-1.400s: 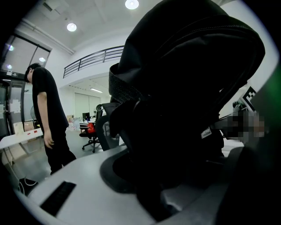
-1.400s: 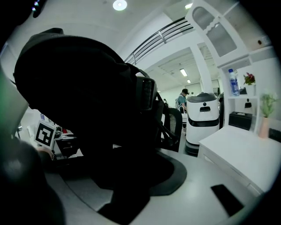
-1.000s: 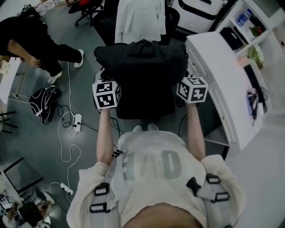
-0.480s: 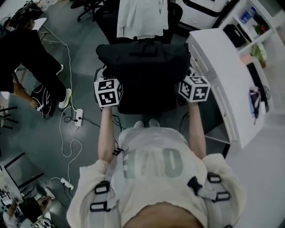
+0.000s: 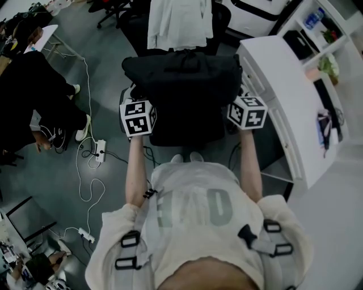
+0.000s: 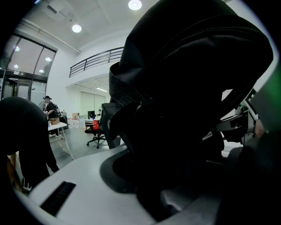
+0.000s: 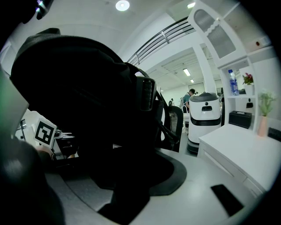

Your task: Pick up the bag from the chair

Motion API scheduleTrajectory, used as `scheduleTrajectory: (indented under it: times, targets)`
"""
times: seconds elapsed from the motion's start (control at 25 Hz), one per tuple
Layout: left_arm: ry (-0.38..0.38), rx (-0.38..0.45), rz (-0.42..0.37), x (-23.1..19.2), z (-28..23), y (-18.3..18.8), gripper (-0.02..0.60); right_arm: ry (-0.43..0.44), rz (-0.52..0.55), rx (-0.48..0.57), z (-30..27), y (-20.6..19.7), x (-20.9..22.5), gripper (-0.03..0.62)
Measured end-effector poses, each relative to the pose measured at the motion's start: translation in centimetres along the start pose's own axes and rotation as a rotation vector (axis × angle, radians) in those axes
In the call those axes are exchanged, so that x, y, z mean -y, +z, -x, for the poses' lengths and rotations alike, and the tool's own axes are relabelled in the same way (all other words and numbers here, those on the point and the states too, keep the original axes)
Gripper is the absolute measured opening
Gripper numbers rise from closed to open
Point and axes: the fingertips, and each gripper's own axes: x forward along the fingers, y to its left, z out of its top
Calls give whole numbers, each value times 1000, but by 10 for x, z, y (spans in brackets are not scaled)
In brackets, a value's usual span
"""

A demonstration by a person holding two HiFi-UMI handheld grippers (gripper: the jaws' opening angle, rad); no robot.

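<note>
I am seeing the bag (image 5: pixel 181 71) as matt black cloth, its strap (image 6: pixel 125 90) showing coarse woven webbing; my left gripper (image 6: pixel 180 162) is looking like smooth matt grey plastic, the cabinet (image 5: pixel 283 96) shining smooth white.

Open-plan office or robotics lab: grey floor (image 5: pixel 51 187) strewn with cables (image 5: pixel 85 190) and a power strip (image 5: pixel 100 152), rolling office chairs (image 6: pixel 93 132), recessed ceiling lights (image 6: pixel 135 4), railed mezzanine (image 6: pixel 96 59), white wheeled service robot (image 7: pixel 203 115), white shelving (image 7: pixel 246 94) carrying a water bottle (image 7: pixel 233 82) and potted plants (image 7: pixel 264 110).

black bag (image 5: pixel 181 76), black chair (image 5: pixel 187 127), white counter (image 5: pixel 278 96), grey floor (image 5: pixel 108 68).
</note>
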Motion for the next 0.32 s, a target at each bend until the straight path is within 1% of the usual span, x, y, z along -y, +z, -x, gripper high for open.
scheduleTrajectory:
  times: [0.32]
  targets:
    - [0,-9,-2,3,-5,-3,57,0,-6,-7,-2,-2,3,133]
